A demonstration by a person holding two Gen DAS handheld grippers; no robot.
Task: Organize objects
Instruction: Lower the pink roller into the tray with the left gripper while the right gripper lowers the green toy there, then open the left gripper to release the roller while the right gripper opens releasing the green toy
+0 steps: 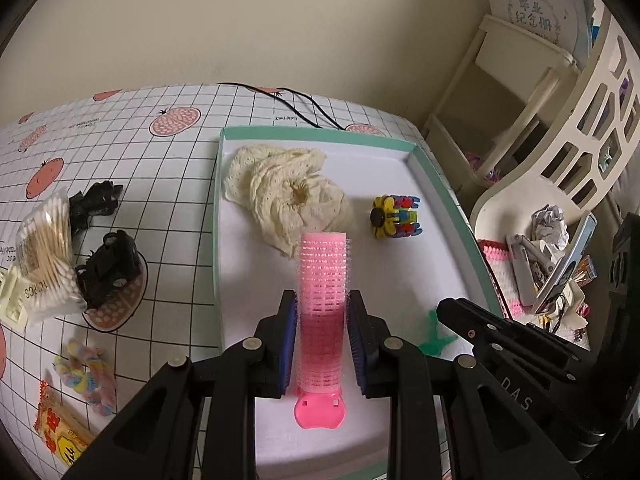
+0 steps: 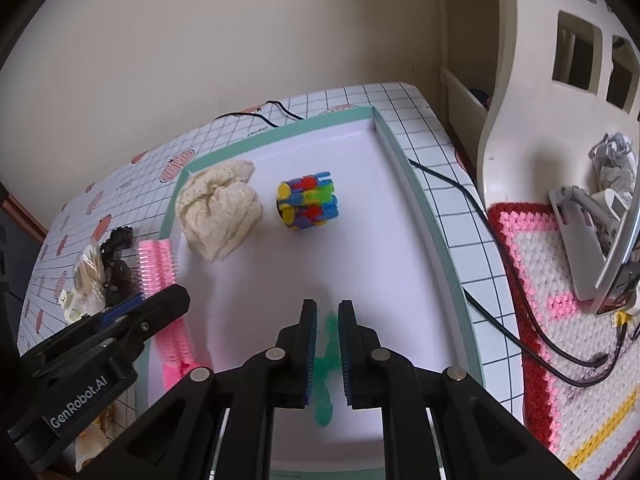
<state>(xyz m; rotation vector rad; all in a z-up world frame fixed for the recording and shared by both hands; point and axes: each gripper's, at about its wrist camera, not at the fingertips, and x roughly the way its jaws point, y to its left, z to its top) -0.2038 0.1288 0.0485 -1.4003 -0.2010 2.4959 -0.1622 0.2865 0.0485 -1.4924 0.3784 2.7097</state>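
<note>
Gridded tablecloth (image 1: 168,184) beneath teal-rimmed tray (image 1: 440,184)

1 pink hair roller (image 1: 323,296), 1 cream cloth (image 1: 286,196), 2 black toy cars (image 1: 108,268).

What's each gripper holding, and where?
Left gripper: pink bristled plastic hair roller, clamped mid-barrel. Right gripper: open around blurred green object, nothing held.
</note>
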